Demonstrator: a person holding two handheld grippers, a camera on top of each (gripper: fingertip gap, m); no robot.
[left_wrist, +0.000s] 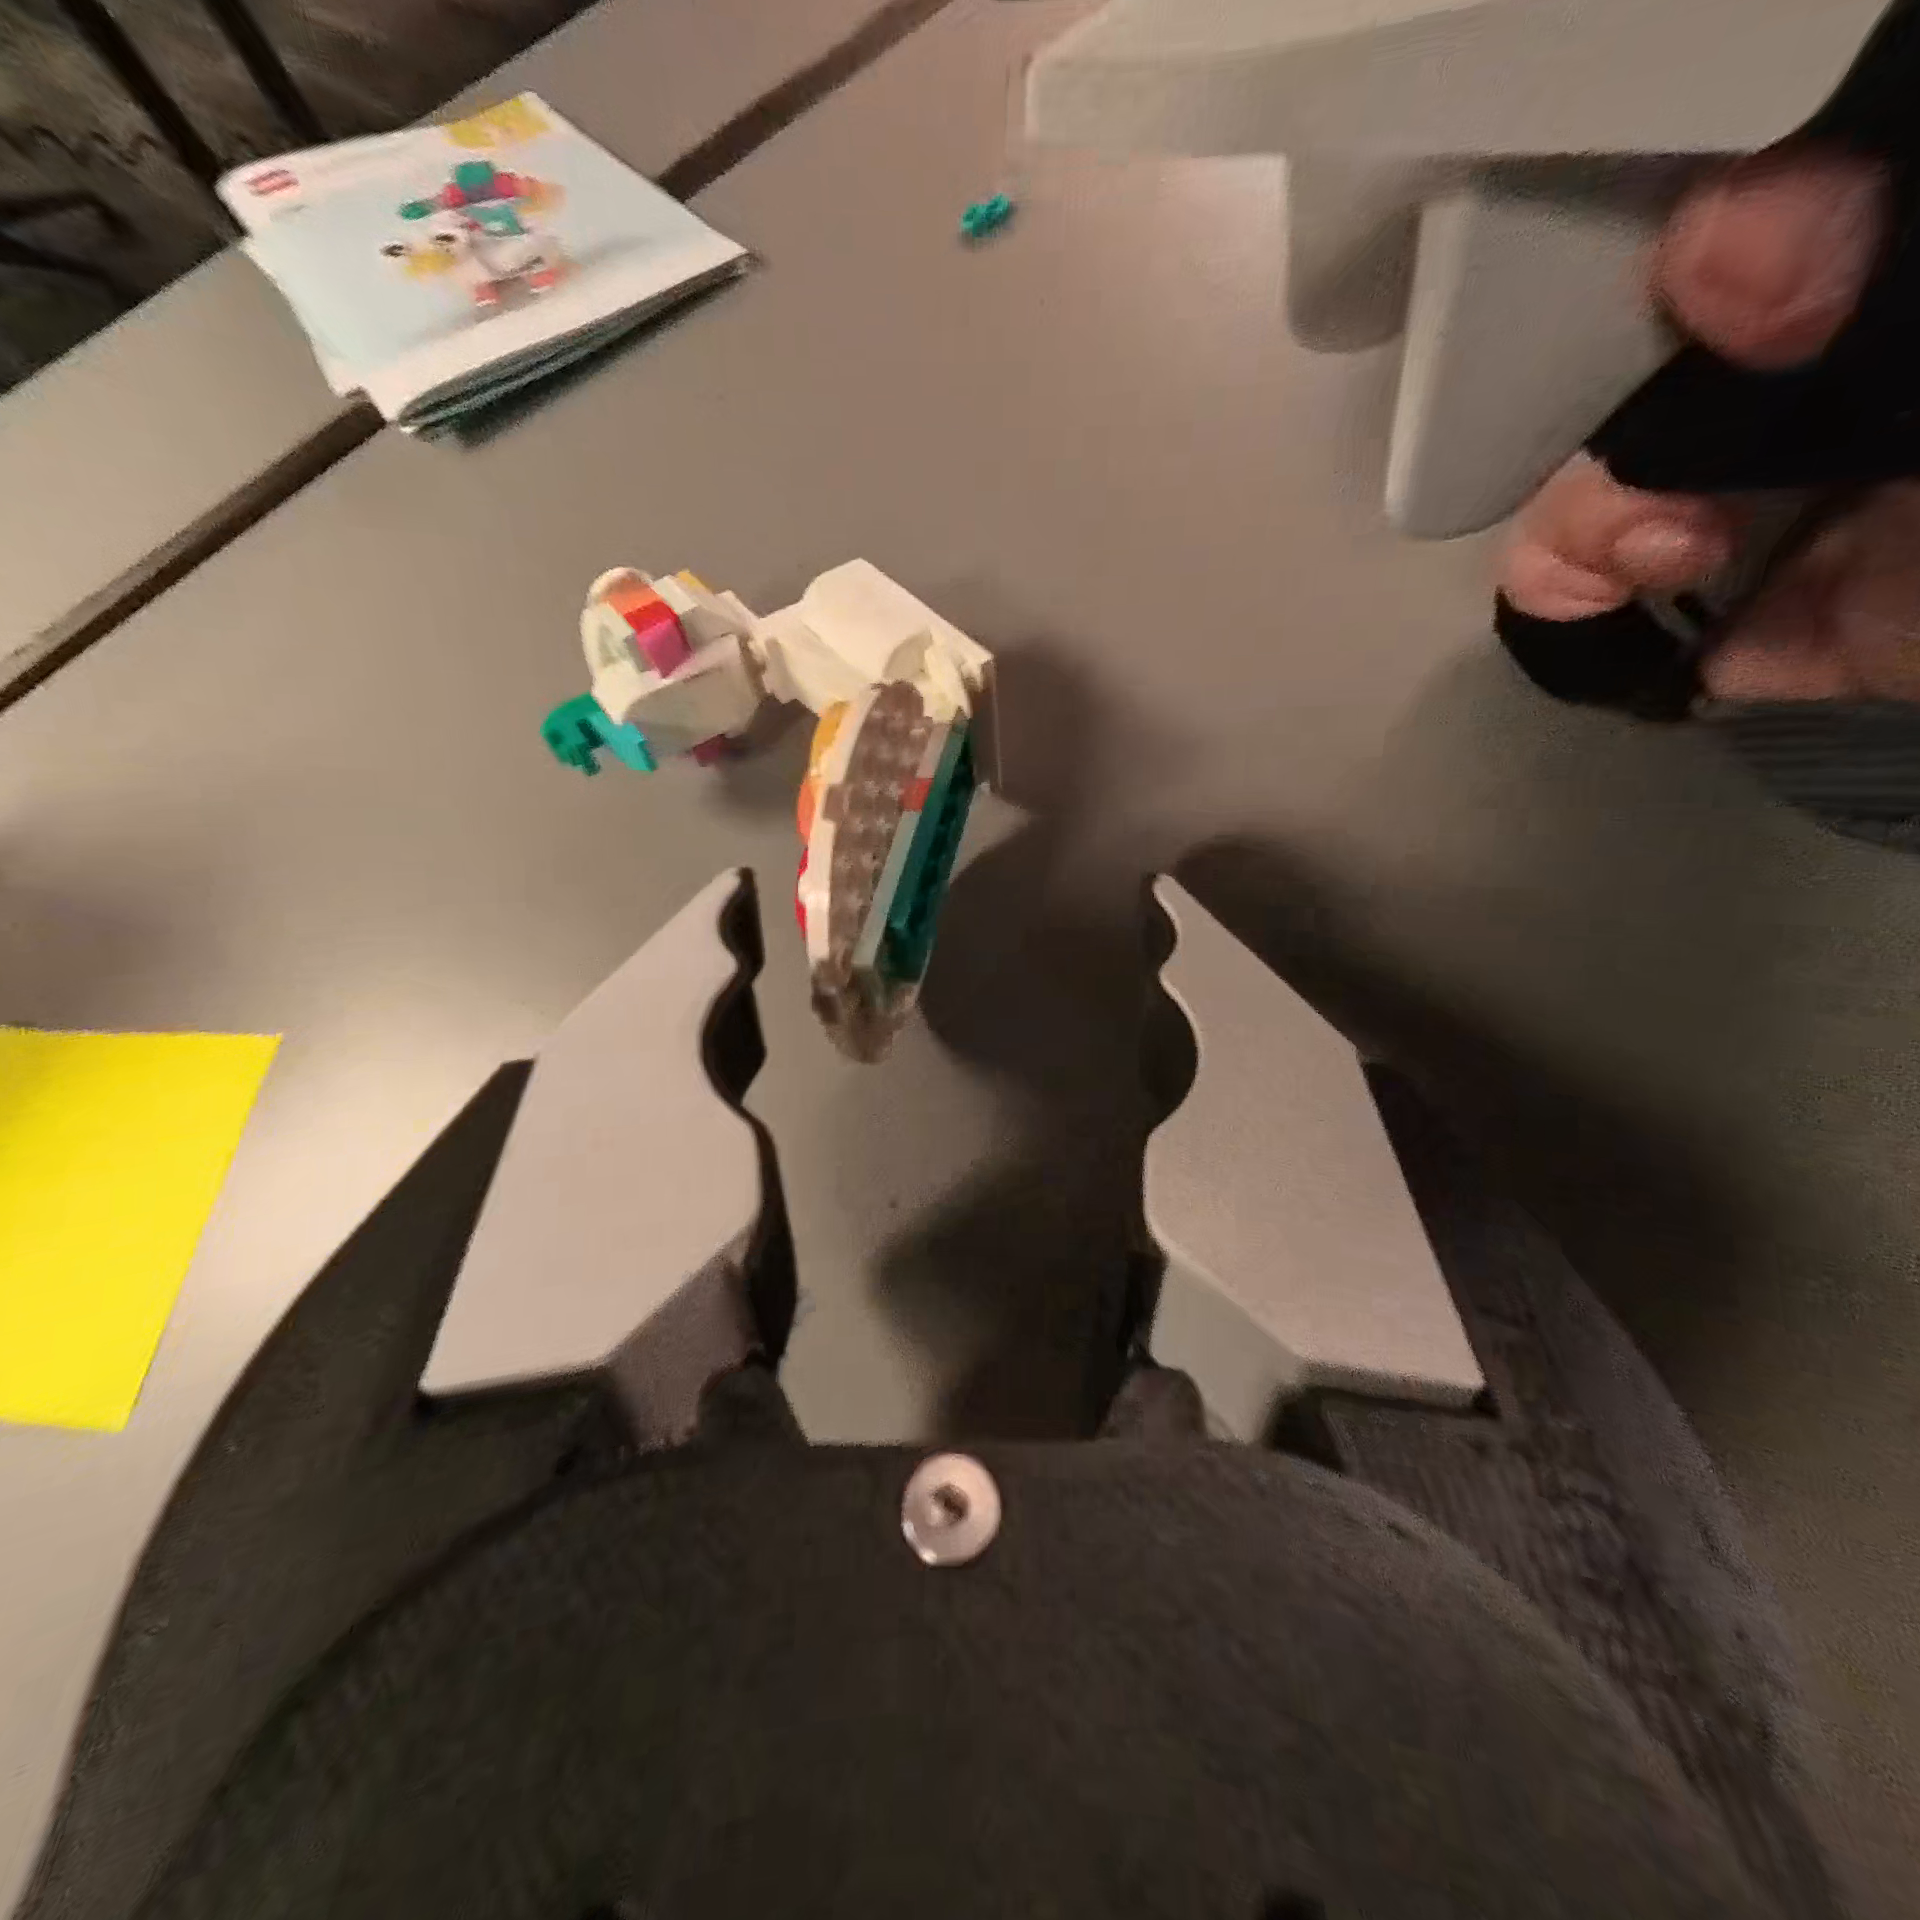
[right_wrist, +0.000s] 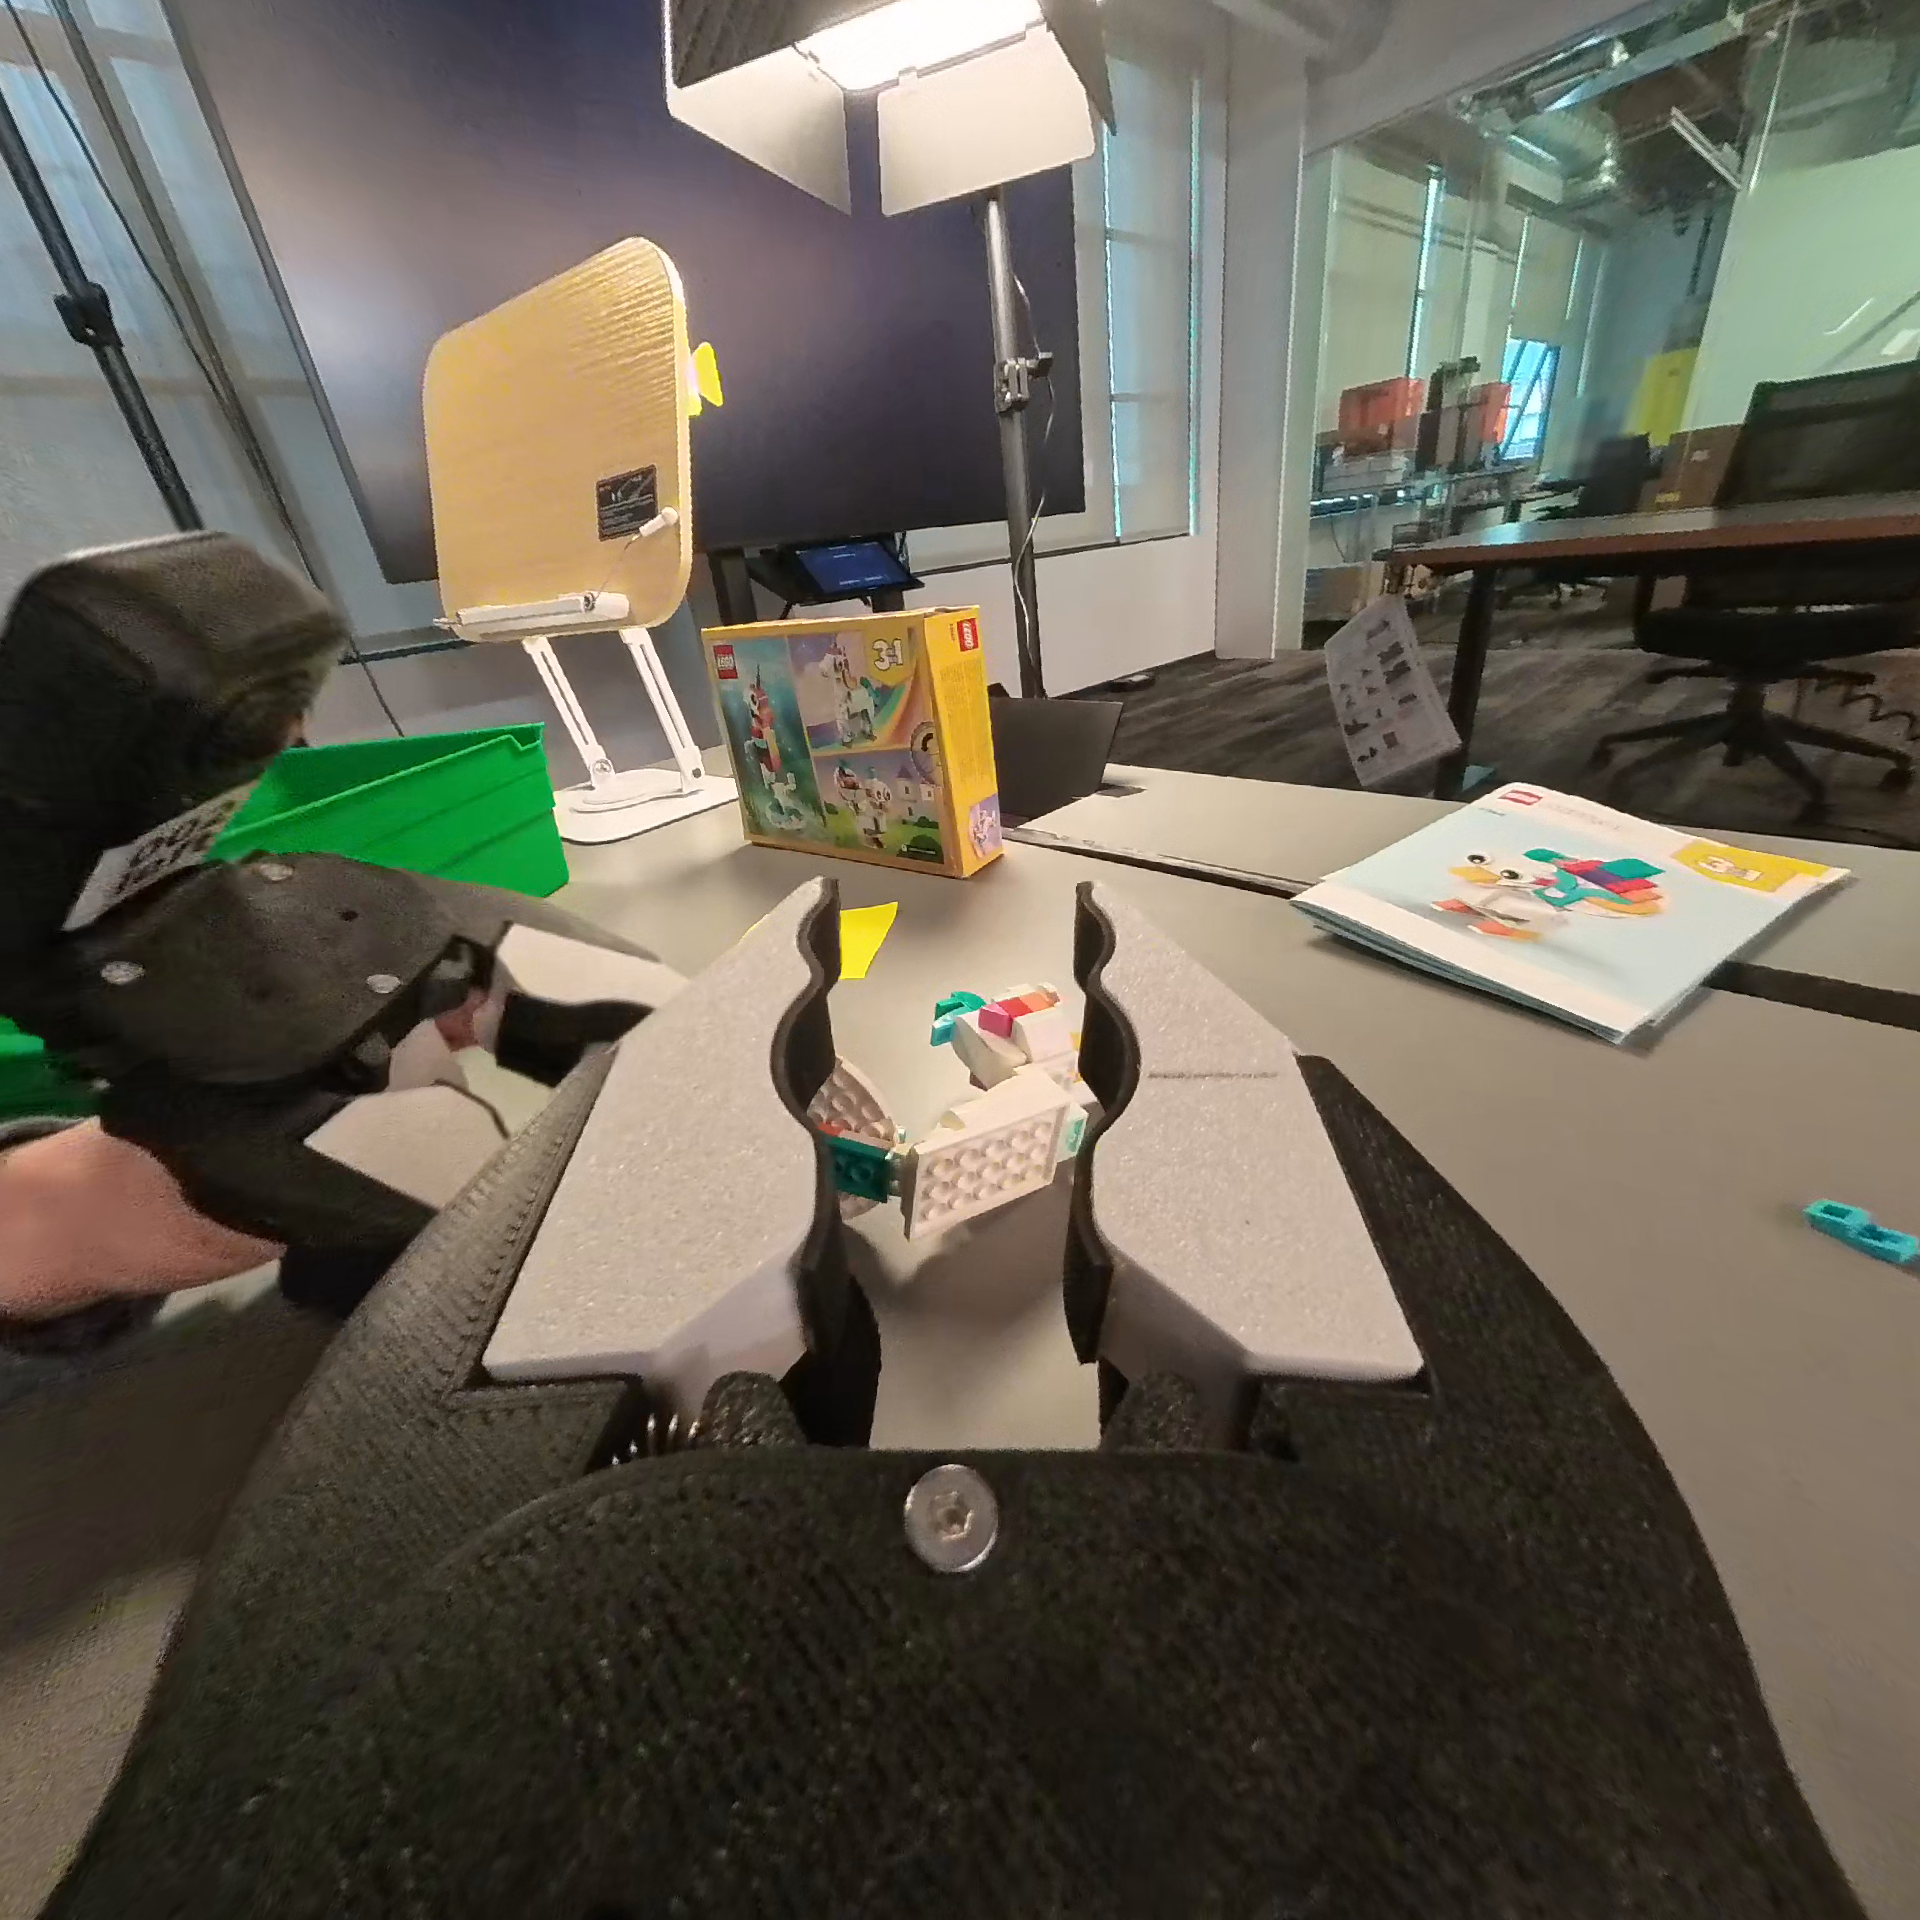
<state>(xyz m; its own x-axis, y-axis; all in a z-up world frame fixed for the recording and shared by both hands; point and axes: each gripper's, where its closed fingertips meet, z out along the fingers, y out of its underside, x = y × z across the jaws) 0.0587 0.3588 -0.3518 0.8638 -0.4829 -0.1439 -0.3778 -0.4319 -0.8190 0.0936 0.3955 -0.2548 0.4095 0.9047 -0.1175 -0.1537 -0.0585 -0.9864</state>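
A small brick model (left_wrist: 831, 727), mostly white with a teal, orange and grey wing, lies on the grey table (left_wrist: 1143, 675). My left gripper (left_wrist: 951, 894) is open and empty, low over the table. Its fingertips flank the near end of the model's wing without touching it. My right gripper (right_wrist: 954, 904) is open and empty. The model (right_wrist: 987, 1122) shows through its gap, farther off on the table. In the left wrist view the right gripper (left_wrist: 1397, 426) hangs blurred at the upper right, apart from the model. The left gripper (right_wrist: 623, 982) shows at the left of the right wrist view.
An instruction booklet (left_wrist: 478, 249) (right_wrist: 1569, 904) and a loose teal piece (left_wrist: 987, 213) (right_wrist: 1860, 1231) lie on the table. A yellow paper sheet (left_wrist: 104, 1216) lies left. A yellow box (right_wrist: 862, 738), a green bin (right_wrist: 416, 800) and a panel on a stand (right_wrist: 561, 447) stand behind. The gap from one gripper's tips to the other's is roughly 11 cm.
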